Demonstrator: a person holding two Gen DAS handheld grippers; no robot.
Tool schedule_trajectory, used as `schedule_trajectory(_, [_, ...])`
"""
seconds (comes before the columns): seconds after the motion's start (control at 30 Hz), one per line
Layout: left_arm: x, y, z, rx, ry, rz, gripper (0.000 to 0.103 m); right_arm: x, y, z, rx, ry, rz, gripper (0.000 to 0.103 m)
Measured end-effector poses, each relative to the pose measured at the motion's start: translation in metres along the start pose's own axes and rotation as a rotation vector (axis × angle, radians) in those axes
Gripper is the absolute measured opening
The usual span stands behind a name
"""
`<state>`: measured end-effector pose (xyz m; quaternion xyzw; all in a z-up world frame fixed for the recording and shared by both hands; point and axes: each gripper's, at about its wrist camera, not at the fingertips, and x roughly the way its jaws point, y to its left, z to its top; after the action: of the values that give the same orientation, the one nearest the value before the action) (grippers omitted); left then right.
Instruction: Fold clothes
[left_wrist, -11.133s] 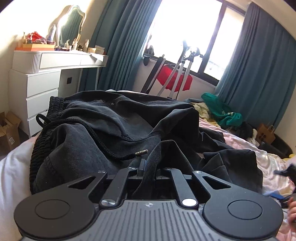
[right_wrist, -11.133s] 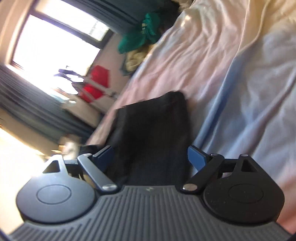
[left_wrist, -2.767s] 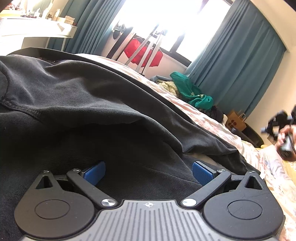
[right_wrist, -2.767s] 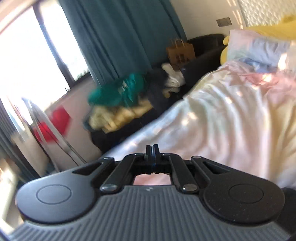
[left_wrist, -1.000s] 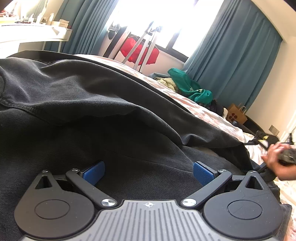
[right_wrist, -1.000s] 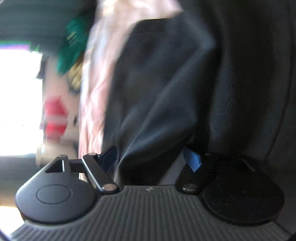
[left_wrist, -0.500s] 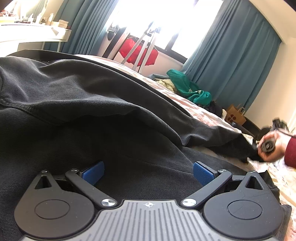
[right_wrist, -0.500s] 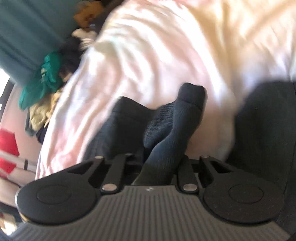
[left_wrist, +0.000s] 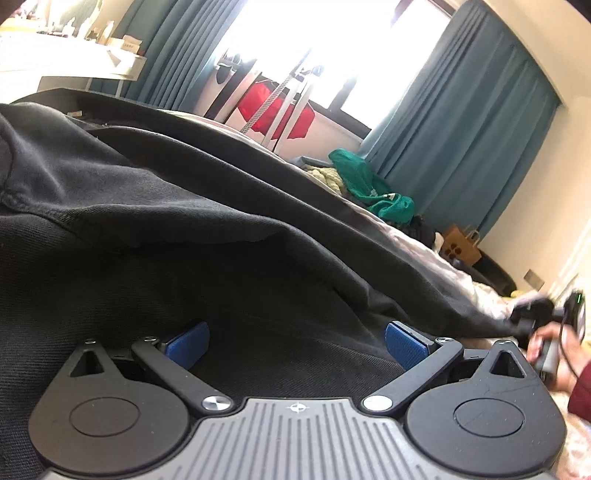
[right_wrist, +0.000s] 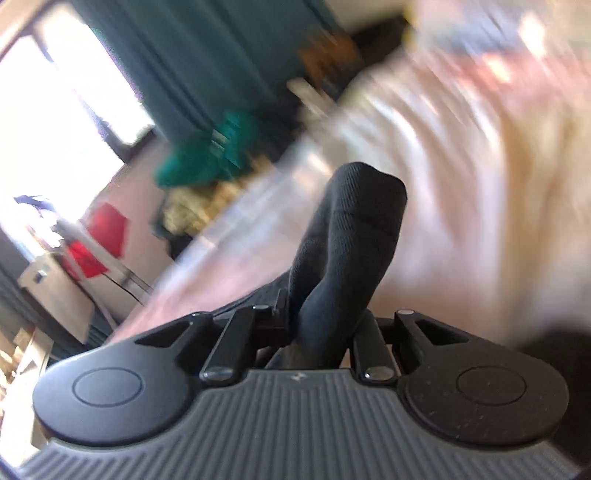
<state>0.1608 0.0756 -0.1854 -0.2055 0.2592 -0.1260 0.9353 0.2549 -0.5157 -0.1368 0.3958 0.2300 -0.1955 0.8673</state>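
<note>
The black garment (left_wrist: 155, 206) lies spread over the bed (left_wrist: 443, 262), filling most of the left wrist view. The left tongs (left_wrist: 295, 341) stand wide open, blue pads (left_wrist: 400, 343) well apart, resting low on the cloth with nothing between them; the fabric runs beneath and ahead of both fingers. A long fold of the garment stretches away to the right, toward the person's right hand (left_wrist: 554, 354) at the frame edge. In the right wrist view, the right tongs (right_wrist: 321, 325) are closed down on a bunched end of the black garment (right_wrist: 351, 236), which rises out of the jaws and stands up ahead of them, lifted off the pale bedding (right_wrist: 461, 192). That view is heavily blurred, so which part of the garment this is appears to be a cuff or hem, but cannot be confirmed. Behind, teal curtains (left_wrist: 454, 122), a green cloth heap (left_wrist: 369, 184) and a red item on a rack (left_wrist: 273, 107) stand by the window.
</note>
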Motion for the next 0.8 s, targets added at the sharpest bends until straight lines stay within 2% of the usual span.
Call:
schedule_trajectory(0.07, [0.001,-0.001,-0.001,0.008,0.001,0.002,0.103,0.006,-0.022,-0.016,0.065,0.036,0.008,0.019])
schedule_trajectory(0.17, [0.002,-0.002,-0.002,0.017,0.004,0.006,0.103,0.002,-0.027,-0.030,0.024,0.011,0.050,0.021])
schedule_trajectory(0.33, [0.005,-0.009,-0.001,0.047,0.025,0.029,0.103,-0.020,-0.021,-0.026,-0.078,0.050,0.055,0.037])
schedule_trajectory(0.4, [0.001,-0.007,0.000,0.058,0.031,0.034,0.103,-0.032,-0.024,-0.027,-0.088,0.034,0.061,0.060])
schedule_trajectory(0.47, [0.000,-0.007,0.002,0.068,0.039,0.041,0.103,-0.060,-0.024,-0.037,-0.097,-0.003,0.053,0.073])
schedule_trajectory(0.67, [-0.019,-0.011,0.004,0.086,0.045,0.070,0.103,-0.149,-0.027,-0.058,-0.092,-0.104,0.002,0.074])
schedule_trajectory(0.8, [-0.038,-0.016,0.006,0.081,0.045,0.084,0.103,-0.190,-0.050,-0.059,-0.010,-0.151,-0.125,0.075])
